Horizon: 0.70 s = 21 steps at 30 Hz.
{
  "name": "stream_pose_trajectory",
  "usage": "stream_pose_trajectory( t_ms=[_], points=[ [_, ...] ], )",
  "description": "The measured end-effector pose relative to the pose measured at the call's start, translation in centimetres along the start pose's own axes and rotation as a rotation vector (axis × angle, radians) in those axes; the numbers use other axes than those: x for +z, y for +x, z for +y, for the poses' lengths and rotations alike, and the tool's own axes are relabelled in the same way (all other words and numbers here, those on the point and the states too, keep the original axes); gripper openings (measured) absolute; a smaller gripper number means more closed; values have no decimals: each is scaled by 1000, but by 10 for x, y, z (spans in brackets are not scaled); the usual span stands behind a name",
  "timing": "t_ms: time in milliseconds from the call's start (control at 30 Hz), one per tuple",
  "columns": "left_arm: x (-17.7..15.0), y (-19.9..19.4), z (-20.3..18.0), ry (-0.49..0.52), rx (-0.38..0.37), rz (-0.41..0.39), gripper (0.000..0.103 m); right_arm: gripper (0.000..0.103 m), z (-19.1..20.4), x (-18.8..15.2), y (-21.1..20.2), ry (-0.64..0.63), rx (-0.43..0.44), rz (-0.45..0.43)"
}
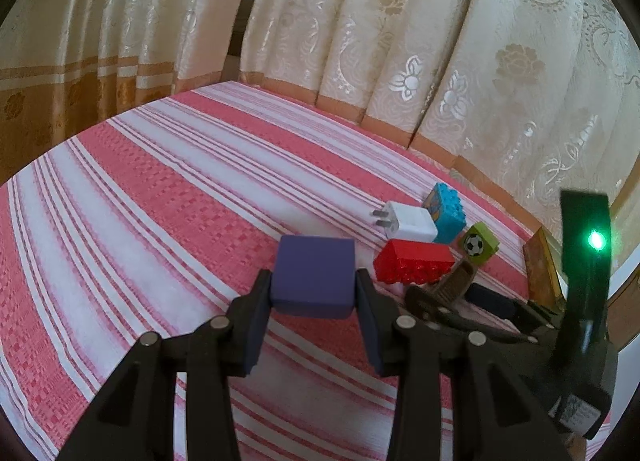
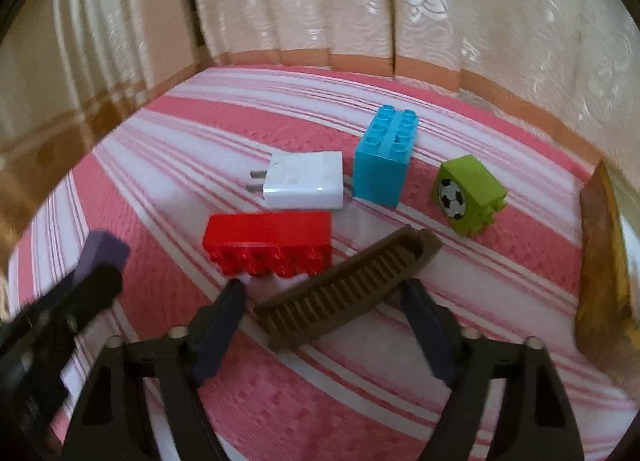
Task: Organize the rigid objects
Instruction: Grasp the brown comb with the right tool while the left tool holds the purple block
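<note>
- Purple cube [image 1: 312, 275]: clamped between the pads of the left tool [image 1: 314, 293], centre of the left view, lifted off the striped surface [image 1: 160, 189]; not yet placed.
- Brown comb [image 2: 348, 285]: lies on the surface, lower centre of the right view, between the half-open jaws of the right tool [image 2: 324, 301]; pads not pressing it.
- Grouped above it, probably sorted: red brick [image 2: 268, 241], white charger [image 2: 304, 181], blue brick [image 2: 384, 161], green football block [image 2: 468, 193].
- Judgement: cube and comb remain.
</note>
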<state>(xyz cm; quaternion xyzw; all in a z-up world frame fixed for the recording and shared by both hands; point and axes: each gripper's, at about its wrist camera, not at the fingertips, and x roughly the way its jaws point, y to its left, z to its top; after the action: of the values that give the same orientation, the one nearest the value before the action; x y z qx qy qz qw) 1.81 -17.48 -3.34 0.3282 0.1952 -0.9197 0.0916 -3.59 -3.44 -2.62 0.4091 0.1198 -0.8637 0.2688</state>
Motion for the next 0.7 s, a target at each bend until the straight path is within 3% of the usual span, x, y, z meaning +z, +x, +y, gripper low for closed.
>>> stream_pose_trajectory(
  t_ms=[100,267,400,633,700],
  points=[
    [0,3,-1,6,-2,16,40,51,-11,-5,-5,-52,33,-9],
    [-1,4,-5,26,4,21,40,45,-45,-16,-15,-44,119,-21],
    [-1,5,-5,27,16,25,40,29,-66,-20,-15,36,145,-27],
    [-2,4,-8,34,34,15,40,29,-60,-21,-15,24,86,-30],
    [-2,4,-8,39,41,14,40,37,-58,-19,-15,28,70,-37]
  ],
)
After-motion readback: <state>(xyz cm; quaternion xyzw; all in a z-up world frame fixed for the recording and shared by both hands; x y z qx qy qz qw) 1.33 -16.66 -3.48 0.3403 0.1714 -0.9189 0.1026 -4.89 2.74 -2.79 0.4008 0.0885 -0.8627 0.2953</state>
